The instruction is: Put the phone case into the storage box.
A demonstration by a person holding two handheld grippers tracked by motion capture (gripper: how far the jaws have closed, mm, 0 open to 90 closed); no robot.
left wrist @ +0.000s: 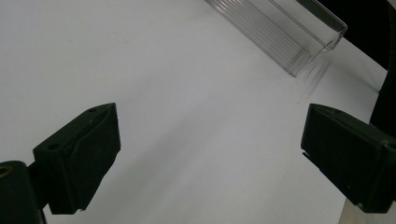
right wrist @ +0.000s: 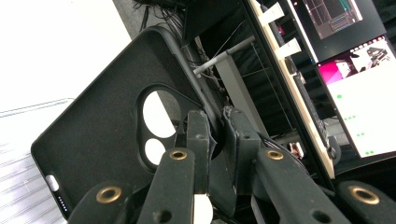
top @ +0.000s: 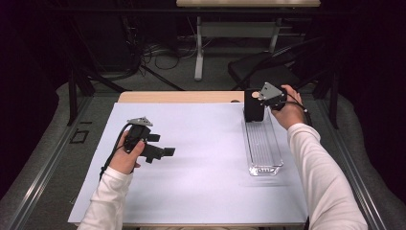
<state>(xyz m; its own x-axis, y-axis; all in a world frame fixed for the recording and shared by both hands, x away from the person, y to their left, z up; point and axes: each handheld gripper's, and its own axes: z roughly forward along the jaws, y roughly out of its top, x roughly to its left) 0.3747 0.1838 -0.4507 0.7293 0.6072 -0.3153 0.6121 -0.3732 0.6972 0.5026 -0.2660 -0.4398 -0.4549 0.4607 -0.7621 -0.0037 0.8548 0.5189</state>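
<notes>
A black phone case [top: 253,105] [right wrist: 107,135] with camera cut-outs hangs over the far end of a long clear plastic tray [top: 262,143] [left wrist: 280,32]. My right gripper [top: 269,98] [right wrist: 215,122] is shut on the case's edge beside the cut-outs. My left gripper [top: 165,152] [left wrist: 210,158] hovers open over the white sheet at the left, jaws wide apart with nothing between them, pointing toward the tray.
A white sheet [top: 191,163] covers most of the wooden table [top: 177,97]. A black chair [top: 261,67] and a table leg [top: 198,48] stand beyond the far edge. Screens [right wrist: 355,88] show at the right of the right gripper view.
</notes>
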